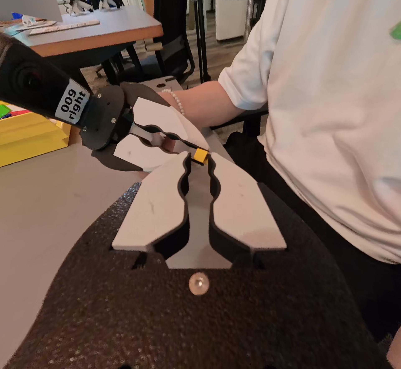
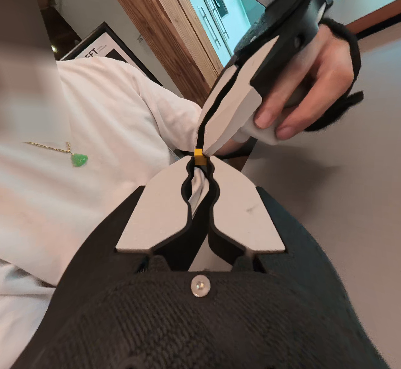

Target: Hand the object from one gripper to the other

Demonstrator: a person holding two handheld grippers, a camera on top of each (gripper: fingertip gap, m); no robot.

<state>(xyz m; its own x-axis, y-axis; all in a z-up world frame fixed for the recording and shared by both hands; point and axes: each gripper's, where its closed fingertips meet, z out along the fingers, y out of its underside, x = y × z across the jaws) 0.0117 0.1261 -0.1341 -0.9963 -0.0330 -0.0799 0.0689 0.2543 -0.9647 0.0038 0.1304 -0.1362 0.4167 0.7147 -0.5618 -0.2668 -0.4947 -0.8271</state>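
the small yellow block [image 1: 200,156] sits in mid-air above the grey worktop [image 1: 54,195], pinched right at the tips of both tools at once: the left gripper [image 1: 200,157] has its jaws closed in on the block from either side, and the right gripper [image 2: 200,159] looks clamped on it too, meeting the other nearly at a right angle. so this reads as the middle of the handover, with neither side having let go

the risk is mostly in the size of the thing. each tool has only a sliver of the block, so if the giving side opens before the taking side truly bites, it will likely drop to the worktop. if both keep squeezing while the hands drift apart, the block could twist and pop out sideways. which tool is the giver cannot be told from here
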